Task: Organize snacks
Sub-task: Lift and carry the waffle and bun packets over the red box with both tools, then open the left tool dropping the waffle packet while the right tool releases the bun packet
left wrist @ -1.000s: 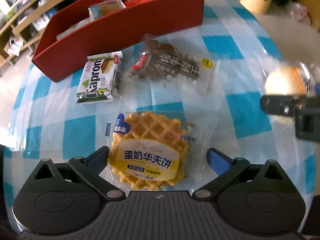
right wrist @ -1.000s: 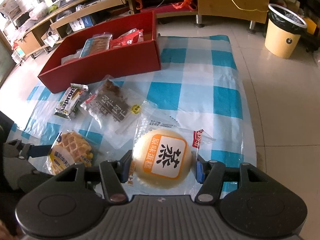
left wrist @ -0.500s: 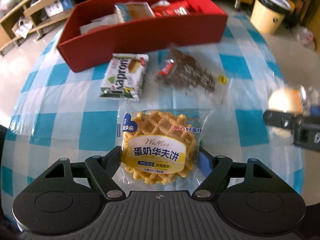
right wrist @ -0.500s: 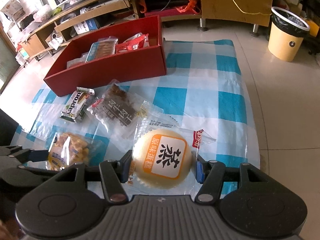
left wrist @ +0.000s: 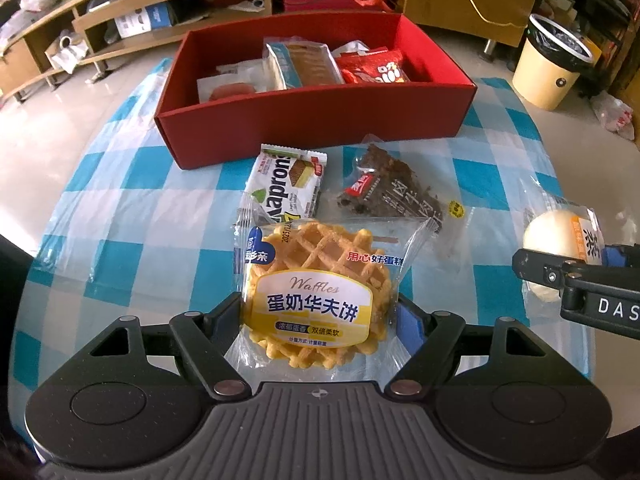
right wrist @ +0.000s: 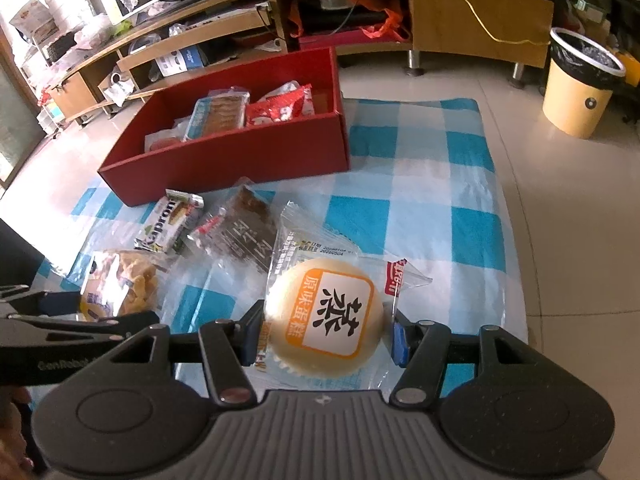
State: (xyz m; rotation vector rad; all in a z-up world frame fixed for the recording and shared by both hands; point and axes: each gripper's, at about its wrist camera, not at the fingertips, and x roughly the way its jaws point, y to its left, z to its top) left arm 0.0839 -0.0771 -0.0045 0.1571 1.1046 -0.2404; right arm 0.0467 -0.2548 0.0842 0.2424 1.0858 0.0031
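2 tools grip packets: left tool clamps the waffle pack, right tool the steamed cake.

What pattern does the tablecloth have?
Blue and white checks on the tablecloth, clearest in the right wrist view.

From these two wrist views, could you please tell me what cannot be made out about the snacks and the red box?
- Left wrist view: the lower contents of the red box are hidden by its near wall.
- Left wrist view: the steamed cake is partly hidden by the right gripper.
- Right wrist view: the waffle pack is blurred by glare and partly covered by the left gripper.
- Both views: small print on the wrappers is unreadable.
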